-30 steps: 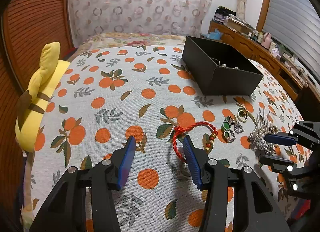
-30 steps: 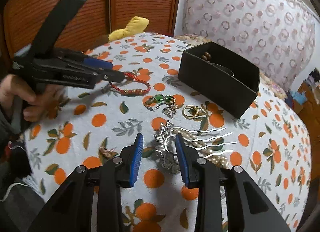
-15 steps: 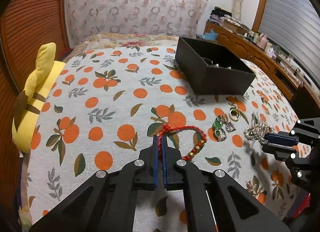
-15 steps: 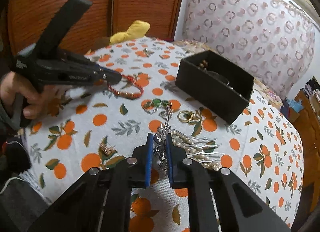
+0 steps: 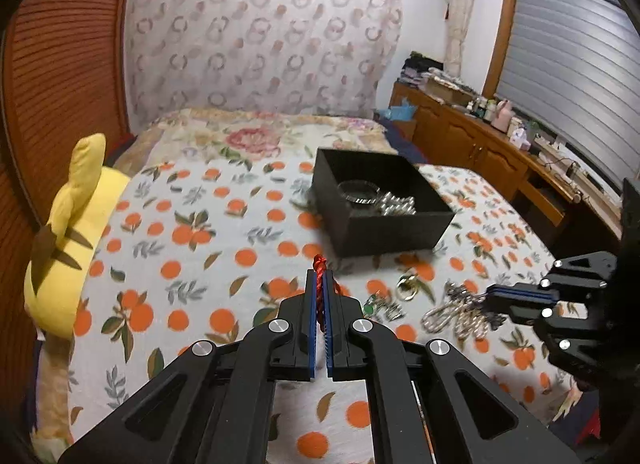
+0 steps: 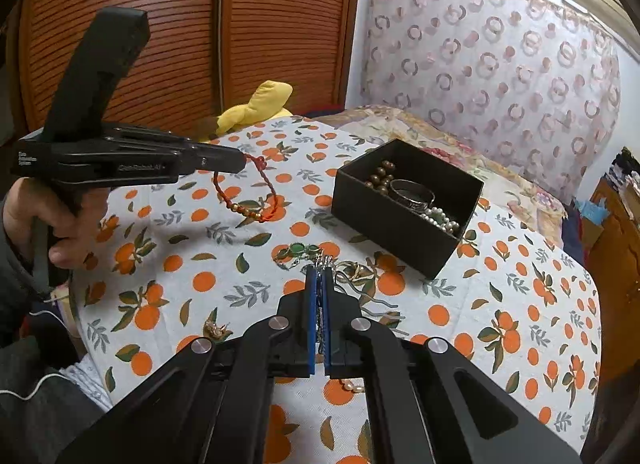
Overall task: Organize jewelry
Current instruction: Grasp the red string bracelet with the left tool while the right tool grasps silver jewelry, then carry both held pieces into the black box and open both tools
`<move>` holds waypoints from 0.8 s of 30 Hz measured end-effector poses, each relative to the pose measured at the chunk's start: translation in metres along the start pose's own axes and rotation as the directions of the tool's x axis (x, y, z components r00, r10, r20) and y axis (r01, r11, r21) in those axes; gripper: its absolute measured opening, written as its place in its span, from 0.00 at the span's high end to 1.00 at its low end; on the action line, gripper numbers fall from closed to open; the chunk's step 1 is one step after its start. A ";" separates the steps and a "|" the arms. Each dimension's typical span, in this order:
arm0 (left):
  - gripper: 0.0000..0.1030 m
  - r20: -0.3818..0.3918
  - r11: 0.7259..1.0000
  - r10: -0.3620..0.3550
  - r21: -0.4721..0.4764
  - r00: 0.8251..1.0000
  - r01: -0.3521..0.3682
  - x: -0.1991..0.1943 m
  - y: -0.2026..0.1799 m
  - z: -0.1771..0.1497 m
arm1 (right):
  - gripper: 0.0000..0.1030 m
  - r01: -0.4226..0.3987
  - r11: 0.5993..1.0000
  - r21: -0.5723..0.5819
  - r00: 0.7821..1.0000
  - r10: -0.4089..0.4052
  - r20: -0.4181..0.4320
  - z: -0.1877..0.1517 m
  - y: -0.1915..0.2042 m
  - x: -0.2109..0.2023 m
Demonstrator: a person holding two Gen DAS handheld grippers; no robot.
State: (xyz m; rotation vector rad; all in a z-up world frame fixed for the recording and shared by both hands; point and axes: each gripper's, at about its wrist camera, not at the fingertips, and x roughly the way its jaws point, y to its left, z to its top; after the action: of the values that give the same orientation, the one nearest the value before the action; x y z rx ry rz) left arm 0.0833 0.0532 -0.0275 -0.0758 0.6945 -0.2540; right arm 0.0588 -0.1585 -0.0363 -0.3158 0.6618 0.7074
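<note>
My left gripper [image 5: 319, 278] is shut on a red cord bracelet [image 5: 319, 266], whose knot sticks out past the blue pads. In the right wrist view the bracelet [image 6: 256, 212], with its gold beads, dangles from that gripper [image 6: 240, 161] above the orange-print cloth. My right gripper [image 6: 319, 276] is shut on a silver pearl hair comb [image 6: 376, 302]; its tines trail to the right. From the left wrist view, the comb [image 5: 454, 312] hangs at the right gripper's tip [image 5: 494, 298]. The open black box [image 5: 392, 238] [image 6: 394, 232] beyond holds beads, a bangle and pearls.
Green earrings [image 6: 298, 250], gold rings [image 6: 354, 270] and a small gold piece [image 6: 216, 328] lie on the cloth in front of the box. A yellow plush toy [image 5: 68, 232] sits at the bed's left edge. A wooden dresser [image 5: 500, 159] stands to the right.
Both grippers went from open to shut, the left on the red bracelet, the right on the hair comb. Both then rose, lifting their pieces off the cloth.
</note>
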 end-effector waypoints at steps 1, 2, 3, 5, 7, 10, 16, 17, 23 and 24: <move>0.98 0.008 1.000 -0.004 0.001 1.000 0.004 -0.002 -0.002 0.003 | 0.97 0.000 1.000 0.004 1.000 -0.001 0.005 0.001 -0.002 -0.001; 0.98 0.012 1.000 -0.006 0.002 1.000 0.006 -0.002 -0.003 0.004 | 0.97 0.002 1.000 0.005 1.000 -0.002 0.010 0.002 -0.003 -0.002; 0.98 0.019 1.000 -0.012 0.003 1.000 0.012 -0.003 -0.005 0.007 | 0.97 0.002 1.000 0.006 1.000 -0.002 0.015 0.004 -0.003 -0.003; 0.98 0.031 1.000 -0.020 0.009 0.999 0.019 -0.005 -0.009 0.013 | 0.97 0.006 1.000 0.004 1.000 -0.006 0.026 0.006 -0.005 -0.006; 0.98 0.042 1.000 -0.026 0.012 0.999 0.026 -0.005 -0.013 0.018 | 0.97 0.010 1.000 0.008 0.999 -0.010 0.038 0.010 -0.008 -0.010; 0.98 0.058 0.999 -0.040 0.020 0.998 0.039 -0.005 -0.019 0.026 | 0.97 0.009 1.000 0.017 0.998 -0.010 0.058 0.015 -0.016 -0.016; 0.98 0.074 0.998 -0.060 0.029 0.995 0.058 0.003 -0.028 0.043 | 0.97 0.007 1.000 0.029 0.995 -0.010 0.103 0.034 -0.037 -0.022; 0.98 0.075 0.998 -0.064 0.029 0.995 0.062 0.005 -0.028 0.045 | 0.97 0.005 1.000 0.029 0.994 -0.009 0.109 0.037 -0.040 -0.022; 0.98 0.084 0.997 -0.074 0.036 0.994 0.072 0.015 -0.032 0.063 | 0.97 -0.011 0.999 0.044 0.987 0.004 0.162 0.058 -0.060 -0.023; 0.98 0.085 0.997 -0.076 0.038 0.993 0.073 0.018 -0.034 0.067 | 0.97 -0.015 0.999 0.045 0.986 0.007 0.168 0.061 -0.064 -0.022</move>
State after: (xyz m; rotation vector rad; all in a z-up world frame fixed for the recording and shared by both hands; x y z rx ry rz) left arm 0.1326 0.0146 0.0181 -0.0788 0.6014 -0.3325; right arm 0.1176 -0.1864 0.0272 -0.2076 0.5186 0.7199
